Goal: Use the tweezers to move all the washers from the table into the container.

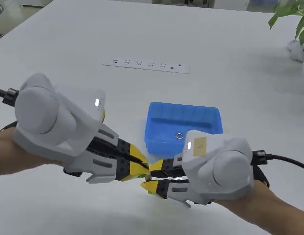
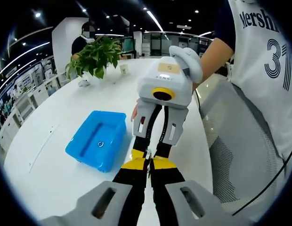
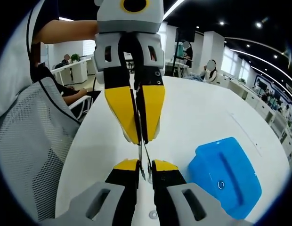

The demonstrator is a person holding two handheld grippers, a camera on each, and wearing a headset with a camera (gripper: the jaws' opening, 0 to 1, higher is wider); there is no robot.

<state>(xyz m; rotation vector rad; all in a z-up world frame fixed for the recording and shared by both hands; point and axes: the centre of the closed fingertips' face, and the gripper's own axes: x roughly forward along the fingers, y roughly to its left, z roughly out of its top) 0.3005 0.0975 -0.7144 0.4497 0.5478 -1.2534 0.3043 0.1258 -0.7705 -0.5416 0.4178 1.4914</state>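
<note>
Tweezers: held above the surface between two hand-held grippers meeting tip to tip, probably to reseat them for a truer hold. Left hand-held gripper: jaws closed on tweezers. Right hand-held gripper: jaws narrowed about the free end, actual grip not discernible. Container: blue, at 1 o'clock from the tips, one washer inside. One loose washer: on the surface at 6 o'clock below the right jaws, awaiting pickup.
</note>
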